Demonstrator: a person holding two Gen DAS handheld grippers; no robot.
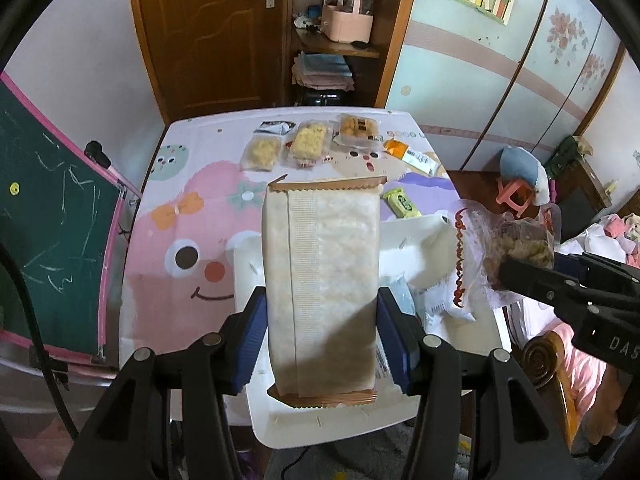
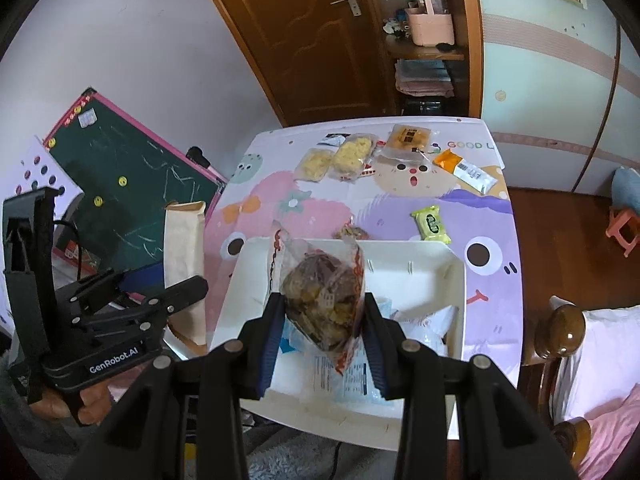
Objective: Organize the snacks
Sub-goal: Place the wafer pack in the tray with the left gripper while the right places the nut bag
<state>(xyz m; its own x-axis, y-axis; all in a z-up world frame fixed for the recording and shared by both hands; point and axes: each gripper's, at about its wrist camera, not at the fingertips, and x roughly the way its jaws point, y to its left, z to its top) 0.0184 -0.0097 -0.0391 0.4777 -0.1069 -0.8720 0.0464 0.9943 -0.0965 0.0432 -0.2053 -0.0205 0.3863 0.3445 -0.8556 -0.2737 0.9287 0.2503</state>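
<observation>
Both packets held over the white bin (image 2: 456,276), ready to drop.
Left gripper (image 1: 320,320) pinches the tall pale packet (image 1: 320,264), right gripper (image 2: 322,320) the clear snack bag (image 2: 320,300); lower each well inside before letting go.

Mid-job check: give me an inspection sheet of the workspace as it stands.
Surface: table with cartoon-print cover.
Job's things: white bin holding packets; six loose snack packets at the far end, including a green packet.
Clutter: nothing seen.
Grippers: left tongs shut on a long tan packet; right tongs shut on a clear bag of brown snacks, both above the bin.
Cables: black cable at left.
Surroundings: chalkboard, wooden door, wardrobe.
</observation>
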